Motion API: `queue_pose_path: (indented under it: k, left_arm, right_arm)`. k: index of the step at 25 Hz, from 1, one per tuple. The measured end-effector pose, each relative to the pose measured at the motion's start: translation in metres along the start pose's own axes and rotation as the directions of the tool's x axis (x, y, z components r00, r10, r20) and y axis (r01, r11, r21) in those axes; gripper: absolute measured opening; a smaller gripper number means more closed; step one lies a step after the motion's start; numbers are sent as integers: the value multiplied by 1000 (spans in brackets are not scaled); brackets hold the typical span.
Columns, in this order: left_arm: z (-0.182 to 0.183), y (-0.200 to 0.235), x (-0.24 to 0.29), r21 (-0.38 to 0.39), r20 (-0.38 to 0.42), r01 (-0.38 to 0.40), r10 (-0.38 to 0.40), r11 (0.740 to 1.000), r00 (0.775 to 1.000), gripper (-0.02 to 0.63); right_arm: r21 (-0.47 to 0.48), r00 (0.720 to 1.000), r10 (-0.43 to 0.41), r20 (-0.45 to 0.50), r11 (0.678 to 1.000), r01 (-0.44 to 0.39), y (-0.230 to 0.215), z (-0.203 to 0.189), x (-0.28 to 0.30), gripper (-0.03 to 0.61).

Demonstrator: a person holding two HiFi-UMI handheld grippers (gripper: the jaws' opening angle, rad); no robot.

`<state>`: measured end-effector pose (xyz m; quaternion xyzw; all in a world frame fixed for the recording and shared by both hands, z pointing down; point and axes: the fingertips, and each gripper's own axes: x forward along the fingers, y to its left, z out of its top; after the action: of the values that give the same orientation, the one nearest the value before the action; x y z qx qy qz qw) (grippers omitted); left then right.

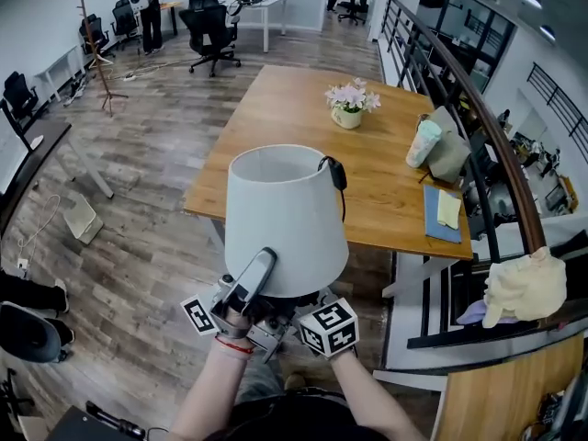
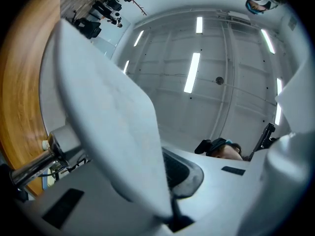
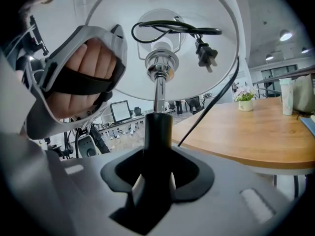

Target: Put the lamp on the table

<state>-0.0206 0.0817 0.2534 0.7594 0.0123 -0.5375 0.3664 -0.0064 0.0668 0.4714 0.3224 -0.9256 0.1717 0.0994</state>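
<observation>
A lamp with a white shade (image 1: 285,214) is held in the air at the near edge of the wooden table (image 1: 276,108). My left gripper (image 1: 255,269) is shut on the shade's lower rim, and the shade wall (image 2: 113,107) runs down into its jaws (image 2: 170,200). My right gripper (image 1: 310,309) sits under the shade, shut on the black lamp stem (image 3: 157,127) where it rises from the jaws (image 3: 155,181). The cord and plug (image 3: 204,53) are tucked up inside the shade (image 3: 216,14). The table top (image 3: 256,136) lies to the right, below the shade.
On the table stand a flower pot (image 1: 349,104), a cup (image 1: 424,143), a grey bag (image 1: 450,154) and a blue notebook (image 1: 441,214). A railing (image 1: 478,136) runs along its right side. Office chairs (image 1: 211,26), a coat rack (image 1: 92,35) and a person (image 1: 147,7) are far behind.
</observation>
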Motion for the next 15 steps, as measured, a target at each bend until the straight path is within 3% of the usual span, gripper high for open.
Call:
queue_pose_path:
  k: [15]
  left_arm:
    - [115, 115, 54, -117, -59, -1, -6, 993, 998, 22]
  right_arm:
    - [50, 993, -116, 10, 992, 115, -108, 61, 108, 169]
